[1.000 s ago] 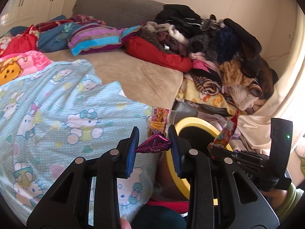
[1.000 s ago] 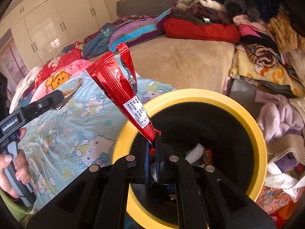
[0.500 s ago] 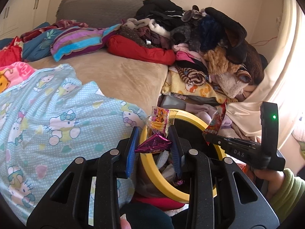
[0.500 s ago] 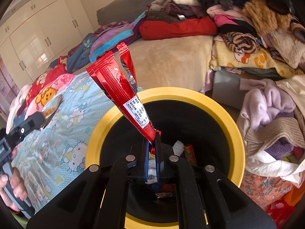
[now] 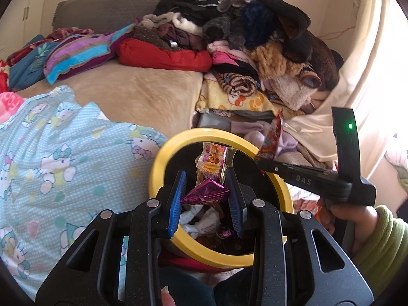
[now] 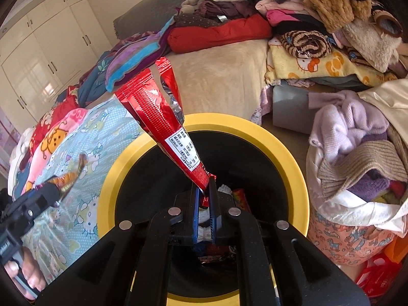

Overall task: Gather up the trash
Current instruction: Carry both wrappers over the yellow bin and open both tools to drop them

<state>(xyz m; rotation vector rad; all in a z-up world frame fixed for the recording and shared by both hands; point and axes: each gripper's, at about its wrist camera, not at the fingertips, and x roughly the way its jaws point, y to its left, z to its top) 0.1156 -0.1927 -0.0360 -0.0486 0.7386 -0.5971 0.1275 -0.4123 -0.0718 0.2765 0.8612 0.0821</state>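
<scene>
A yellow-rimmed black trash bin stands beside the bed with wrappers inside. My left gripper is shut on a crumpled purple foil and orange snack wrapper and holds it over the bin's opening. My right gripper is shut on the bottom corner of a long red snack wrapper, also held above the bin. The right gripper shows in the left wrist view over the bin's right rim. The left gripper shows in the right wrist view, left of the bin.
A Hello Kitty blanket covers the bed left of the bin. A beige sheet lies behind. A heap of clothes is piled at the back right. A bag of knitwear stands right of the bin.
My left gripper has moved right with its wrapper, from over the blanket to above the bin opening. The right gripper has stayed over the bin, still holding the red wrapper.
</scene>
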